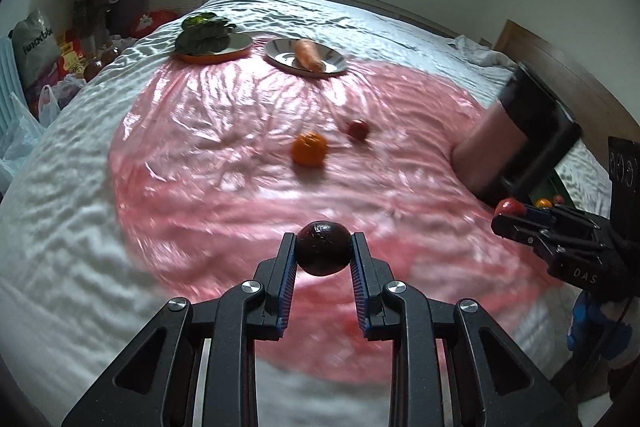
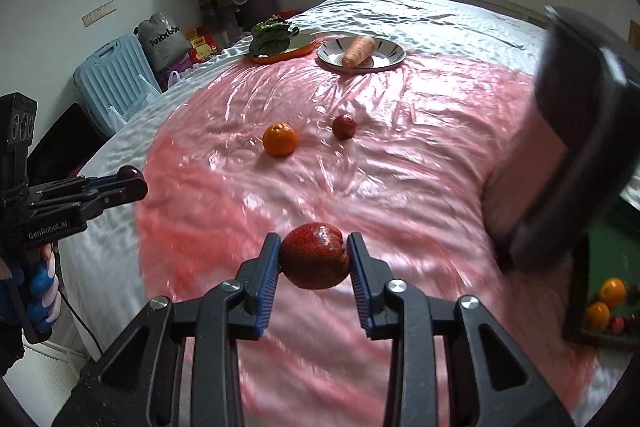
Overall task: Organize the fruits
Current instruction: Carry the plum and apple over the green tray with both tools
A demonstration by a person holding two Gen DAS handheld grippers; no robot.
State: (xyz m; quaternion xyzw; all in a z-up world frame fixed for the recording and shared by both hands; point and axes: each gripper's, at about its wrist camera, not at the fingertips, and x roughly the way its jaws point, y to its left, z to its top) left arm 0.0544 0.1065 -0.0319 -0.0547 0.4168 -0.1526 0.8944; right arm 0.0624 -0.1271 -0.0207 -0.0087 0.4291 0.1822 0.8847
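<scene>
My left gripper [image 1: 323,247] is shut on a dark purple plum-like fruit [image 1: 322,247], held above the pink plastic sheet [image 1: 224,131]. My right gripper [image 2: 313,255] is shut on a red apple [image 2: 313,255], also lifted off the sheet. In the right wrist view the left gripper [image 2: 132,181] shows at the left with its dark fruit [image 2: 129,171]. An orange [image 1: 308,149] [image 2: 280,139] and a small red fruit [image 1: 357,129] [image 2: 344,125] lie mid-sheet. A green-floored box [image 2: 608,259] at the right holds oranges and small fruits.
Far on the bed stand an orange-rimmed plate [image 2: 298,47] with leafy greens [image 2: 272,35] and a silver plate [image 2: 384,61] with a carrot [image 2: 359,51]. The box's open dark lid [image 2: 576,147] rises at the right. Bags and a blue suitcase [image 2: 112,79] crowd the floor left.
</scene>
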